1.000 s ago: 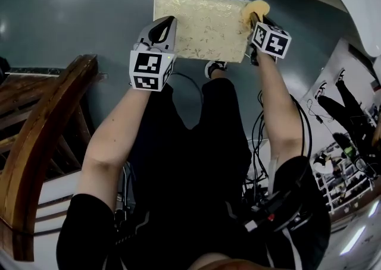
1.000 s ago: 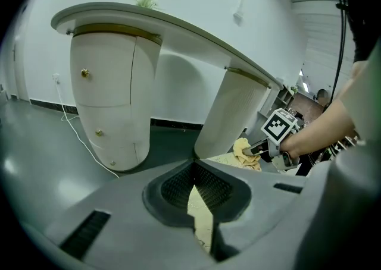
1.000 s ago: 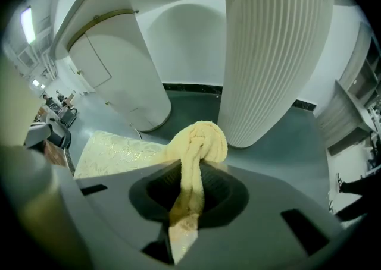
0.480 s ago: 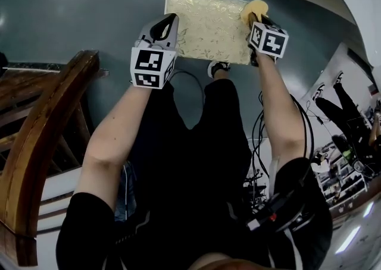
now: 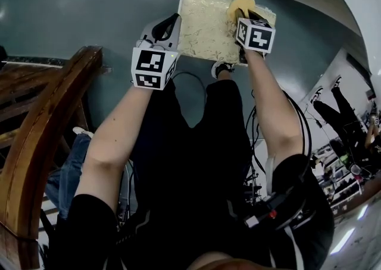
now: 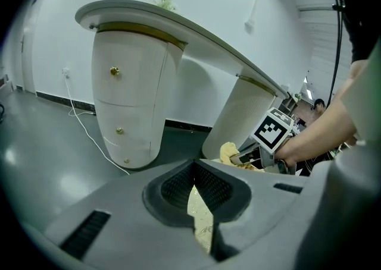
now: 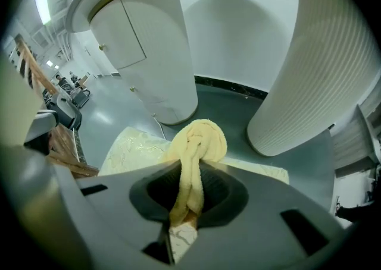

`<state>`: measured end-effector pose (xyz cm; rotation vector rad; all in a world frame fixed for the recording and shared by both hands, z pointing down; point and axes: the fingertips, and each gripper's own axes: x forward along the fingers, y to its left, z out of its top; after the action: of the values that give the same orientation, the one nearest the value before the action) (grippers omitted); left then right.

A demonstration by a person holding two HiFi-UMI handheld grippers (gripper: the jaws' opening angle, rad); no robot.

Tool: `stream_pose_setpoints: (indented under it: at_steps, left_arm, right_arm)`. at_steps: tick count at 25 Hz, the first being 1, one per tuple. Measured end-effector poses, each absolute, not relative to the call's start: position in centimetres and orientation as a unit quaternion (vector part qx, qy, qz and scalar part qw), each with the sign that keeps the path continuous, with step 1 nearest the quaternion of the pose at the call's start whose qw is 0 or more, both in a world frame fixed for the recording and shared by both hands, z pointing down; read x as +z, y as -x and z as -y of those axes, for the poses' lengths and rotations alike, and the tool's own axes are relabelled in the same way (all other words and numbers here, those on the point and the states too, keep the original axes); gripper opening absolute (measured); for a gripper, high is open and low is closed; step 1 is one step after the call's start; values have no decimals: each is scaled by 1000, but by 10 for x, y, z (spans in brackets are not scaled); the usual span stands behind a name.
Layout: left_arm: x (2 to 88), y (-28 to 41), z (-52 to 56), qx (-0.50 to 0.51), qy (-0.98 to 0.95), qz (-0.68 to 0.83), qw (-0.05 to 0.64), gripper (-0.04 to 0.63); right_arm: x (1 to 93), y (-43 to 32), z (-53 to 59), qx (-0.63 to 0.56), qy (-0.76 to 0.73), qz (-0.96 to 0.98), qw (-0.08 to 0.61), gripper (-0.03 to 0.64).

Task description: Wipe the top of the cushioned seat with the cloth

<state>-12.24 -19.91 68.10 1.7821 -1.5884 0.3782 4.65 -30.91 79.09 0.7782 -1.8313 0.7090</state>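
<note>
The cushioned seat (image 5: 205,28) is a cream square with a gold leaf pattern, low on the grey floor ahead of me. My right gripper (image 5: 244,16) is shut on a bunched yellow cloth (image 5: 240,5) and holds it over the seat's far right part. In the right gripper view the cloth (image 7: 199,138) bulges out past the right gripper (image 7: 186,194), with the seat (image 7: 134,147) beneath. My left gripper (image 5: 168,25) hovers at the seat's left edge, shut and empty. From the left gripper (image 6: 193,188) a sliver of seat (image 6: 201,218) shows below, and the right gripper (image 6: 244,157) works beyond it.
A white curved desk with a pedestal of gold-knobbed drawers (image 6: 128,102) and a ribbed white column (image 7: 309,72) stand behind the seat. A wooden chair frame (image 5: 41,138) is at my left. A white cable (image 6: 89,138) crosses the floor; black cables (image 5: 259,138) hang at my right.
The right gripper has carried the cloth from the seat's right edge leftward over its top. The left gripper has stayed by the seat's left side. My view has shifted, so the seat sits further right.
</note>
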Motion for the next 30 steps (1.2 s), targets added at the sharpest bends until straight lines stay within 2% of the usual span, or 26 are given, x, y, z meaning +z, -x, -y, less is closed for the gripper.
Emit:
stream_pose_setpoints:
  at_steps: [20,26,30]
  left_arm:
    - [678,175,161,140,-682,623,357,2]
    - [668,180,157,150,-684,622,350,2]
    - [662,170,164,158,-685,621,346,2]
  right_arm:
    - [792,90,263,258,-257,783,505,60]
    - [781,134,241,281,-198,806,481,62]
    - [752,123,237,290,-193,824,447,63]
